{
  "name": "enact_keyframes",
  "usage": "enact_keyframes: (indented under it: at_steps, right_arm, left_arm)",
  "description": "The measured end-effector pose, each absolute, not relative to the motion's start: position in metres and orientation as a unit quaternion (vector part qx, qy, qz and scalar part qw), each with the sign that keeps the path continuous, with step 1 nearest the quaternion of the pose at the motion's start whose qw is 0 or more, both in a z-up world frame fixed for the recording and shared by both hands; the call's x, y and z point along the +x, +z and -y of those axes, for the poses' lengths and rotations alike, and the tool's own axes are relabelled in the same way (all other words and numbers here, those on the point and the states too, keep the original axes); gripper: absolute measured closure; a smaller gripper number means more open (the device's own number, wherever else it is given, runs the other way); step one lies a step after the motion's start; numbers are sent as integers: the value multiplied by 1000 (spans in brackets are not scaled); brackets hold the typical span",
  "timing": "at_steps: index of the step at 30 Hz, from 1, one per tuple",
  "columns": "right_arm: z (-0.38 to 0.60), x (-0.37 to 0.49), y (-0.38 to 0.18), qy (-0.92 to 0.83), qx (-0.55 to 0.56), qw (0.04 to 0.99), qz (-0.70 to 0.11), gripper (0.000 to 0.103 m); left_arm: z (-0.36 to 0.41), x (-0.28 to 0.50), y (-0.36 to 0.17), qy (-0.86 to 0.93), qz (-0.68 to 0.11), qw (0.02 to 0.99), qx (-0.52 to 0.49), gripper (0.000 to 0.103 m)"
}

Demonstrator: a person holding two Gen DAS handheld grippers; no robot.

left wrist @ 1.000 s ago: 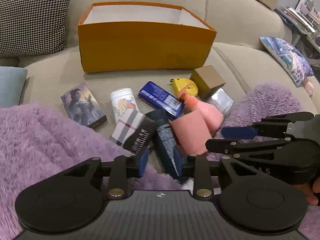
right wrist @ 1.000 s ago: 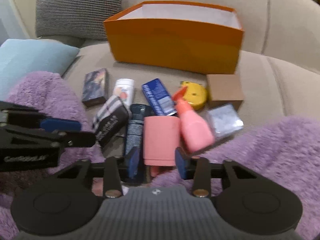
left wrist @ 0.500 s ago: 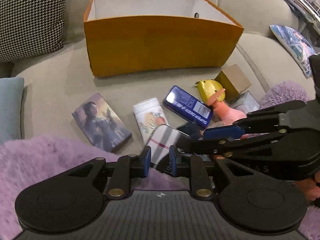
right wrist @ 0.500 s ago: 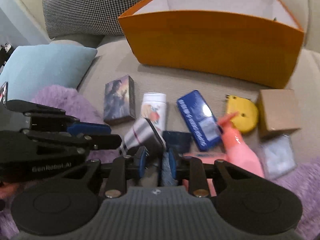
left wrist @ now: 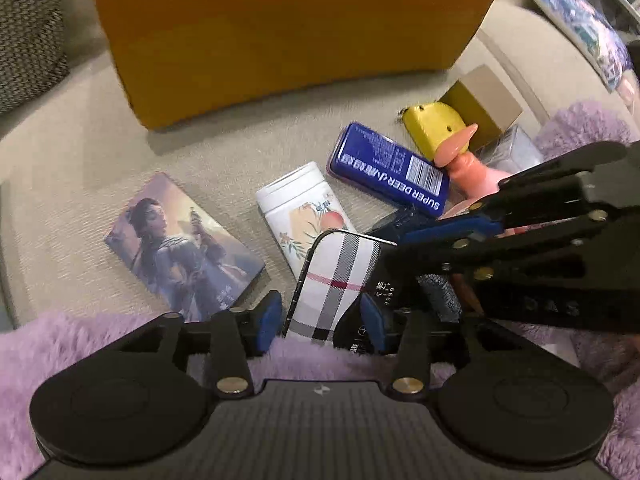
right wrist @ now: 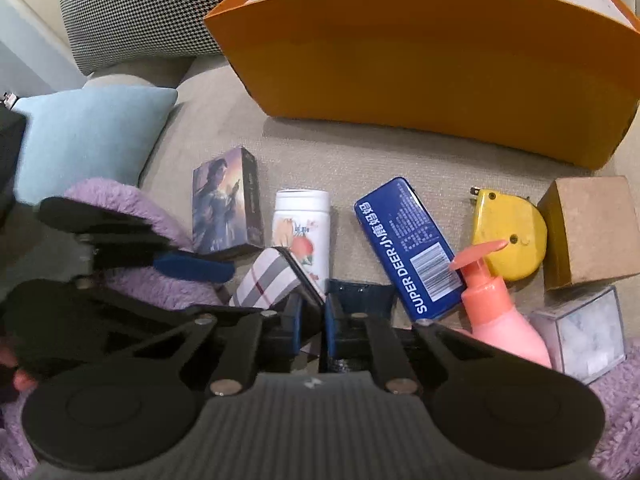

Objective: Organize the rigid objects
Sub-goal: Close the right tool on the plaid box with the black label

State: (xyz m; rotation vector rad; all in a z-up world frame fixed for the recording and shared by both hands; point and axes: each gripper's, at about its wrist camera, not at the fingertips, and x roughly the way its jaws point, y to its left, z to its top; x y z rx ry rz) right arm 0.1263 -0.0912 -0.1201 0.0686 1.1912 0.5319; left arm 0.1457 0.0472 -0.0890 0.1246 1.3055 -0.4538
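Close up, a cluttered beige sofa seat (left wrist: 80,140) is shown through two wrist cameras, with a large orange cardboard box (left wrist: 280,40) set open-topped at the back, presumably as the place where the loose items are to be gathered

A flat plaid case (left wrist: 340,276) is propped up on its edge at the near rim of the pile, partly over a purple fluffy blanket (left wrist: 60,344). The left tool (left wrist: 320,320) is placed around it, with its jaws just opened wide; the case lies between the blue pads but is not pressed by them, so it is released on that side. The right tool (right wrist: 314,320) has just been clenched to its narrowest, and the thin dark edge of the case appears to be pinched between its pads. The tilt of the case is judged to be kept by this grip alone, as if the case were being passed from one tool to the other for carrying to the box

Behind the case, untouched on the seat, are laid an illustrated card box (left wrist: 180,240), a white bottle with a peach design (left wrist: 296,204), a blue SUPER DEER tin (left wrist: 392,172), a yellow tape measure (right wrist: 508,232), a pink pump bottle (right wrist: 496,312), a brown carton (right wrist: 592,232) and a clear cube (right wrist: 580,328). A dark blue item (right wrist: 360,292) under the right tool cannot be identified
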Motion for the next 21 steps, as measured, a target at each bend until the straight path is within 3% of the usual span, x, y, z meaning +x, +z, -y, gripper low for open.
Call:
enact_keyframes:
  at_steps: [5, 11, 18, 19, 21]
  right_arm:
    - [93, 128, -123, 245, 35, 794, -555, 92]
    - [90, 129, -122, 242, 31, 800, -548, 91]
    - [101, 124, -118, 239, 55, 801, -546, 80]
    - [99, 125, -117, 241, 56, 801, -545, 80]
    - [94, 127, -117, 246, 57, 803, -539, 75]
  left_arm:
    - [-46, 157, -102, -230, -627, 744, 41, 36]
    - [-44, 162, -102, -230, -629, 742, 30, 43]
    - [-72, 150, -79, -188, -578, 793, -45, 78]
    - [-76, 149, -75, -179, -569, 801, -54, 100]
    - [-85, 147, -68, -149, -546, 822, -67, 103]
